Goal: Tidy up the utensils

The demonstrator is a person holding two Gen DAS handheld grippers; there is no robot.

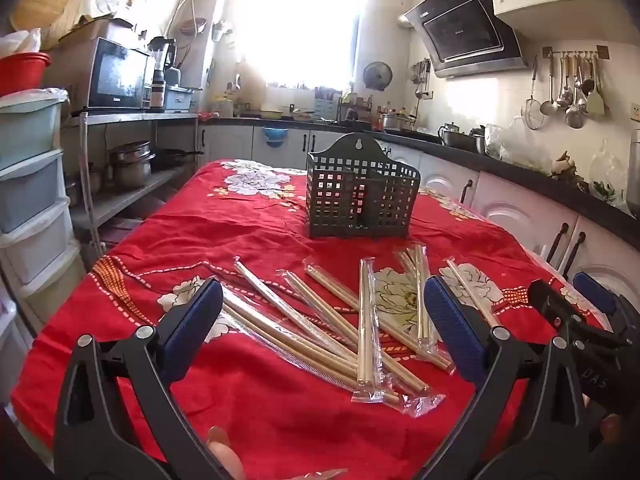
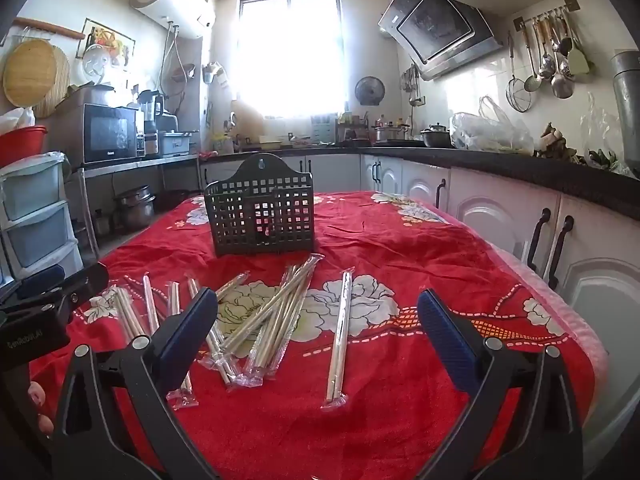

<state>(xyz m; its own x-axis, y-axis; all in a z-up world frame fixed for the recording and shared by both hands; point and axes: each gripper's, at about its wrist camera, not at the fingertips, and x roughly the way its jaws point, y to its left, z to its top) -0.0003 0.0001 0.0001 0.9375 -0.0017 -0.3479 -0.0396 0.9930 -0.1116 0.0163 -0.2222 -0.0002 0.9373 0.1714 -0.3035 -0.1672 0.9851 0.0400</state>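
Wrapped chopsticks waiting near, holder standing far
Left gripper [image 1: 324,320] and right gripper [image 2: 318,320] are hovering wide, empty, over chopsticks [image 1: 320,328] bound for the basket [image 1: 362,196].

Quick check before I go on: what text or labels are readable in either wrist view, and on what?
"DAS": on the right gripper body, left wrist view.
Left gripper body print: too blurred to read.
Microwave brand: too small.
Range hood logo and sticker: unreadable.
Chopstick wrappers: no legible print.
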